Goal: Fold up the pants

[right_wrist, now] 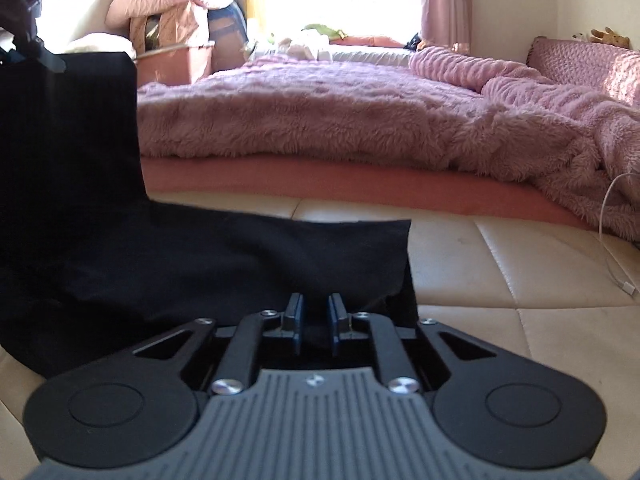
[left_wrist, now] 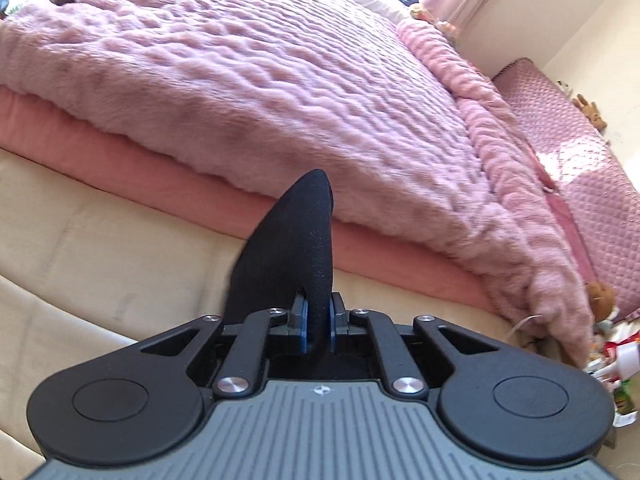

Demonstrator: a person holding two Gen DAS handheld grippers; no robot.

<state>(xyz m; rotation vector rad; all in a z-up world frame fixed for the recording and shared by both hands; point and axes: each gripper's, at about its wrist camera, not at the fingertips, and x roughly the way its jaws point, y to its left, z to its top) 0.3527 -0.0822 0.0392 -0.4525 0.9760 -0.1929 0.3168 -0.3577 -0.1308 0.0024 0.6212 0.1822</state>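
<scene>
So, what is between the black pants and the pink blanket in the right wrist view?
Bare cream cushion, then a pink mattress edge, under the pink blanket, beyond the pants.

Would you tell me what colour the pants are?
Plain black pants; the right wrist view shows them best.

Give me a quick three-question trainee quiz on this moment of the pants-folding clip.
1. True or false: the left gripper has its jaws closed on a fold of the black pants.
2. The fluffy blanket on the bed is: A green, B pink, C white.
3. In the right wrist view, what lies on the cream surface to the right of the pants?
Key: 1 true; 2 B; 3 a white cable.
</scene>
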